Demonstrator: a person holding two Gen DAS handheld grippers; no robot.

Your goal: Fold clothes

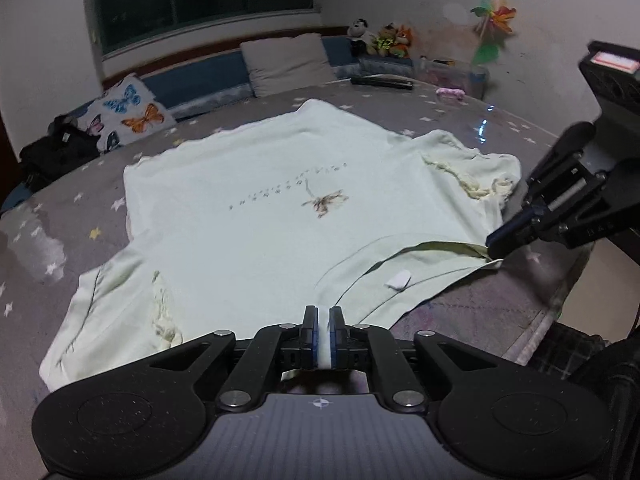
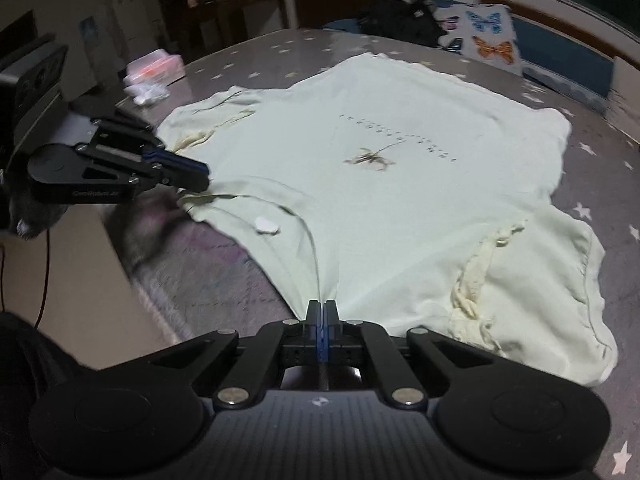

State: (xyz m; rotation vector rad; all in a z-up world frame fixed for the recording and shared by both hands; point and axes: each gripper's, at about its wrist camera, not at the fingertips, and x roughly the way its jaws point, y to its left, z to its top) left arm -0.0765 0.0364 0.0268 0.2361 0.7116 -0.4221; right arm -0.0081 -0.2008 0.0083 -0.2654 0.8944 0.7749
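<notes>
Our left gripper (image 1: 324, 320) is clamped on the near shoulder edge of the pale green T-shirt (image 1: 260, 208), which lies spread flat, print up, on the grey star-patterned bed (image 1: 460, 120). Further right along the neckline, our right gripper (image 2: 322, 312) pinches the same shirt's collar edge.

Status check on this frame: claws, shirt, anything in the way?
Both claws, left and right, shut on the shirt at its collar edge. Shirt spread flat on bed, unfolded. Nothing in the way.
</notes>
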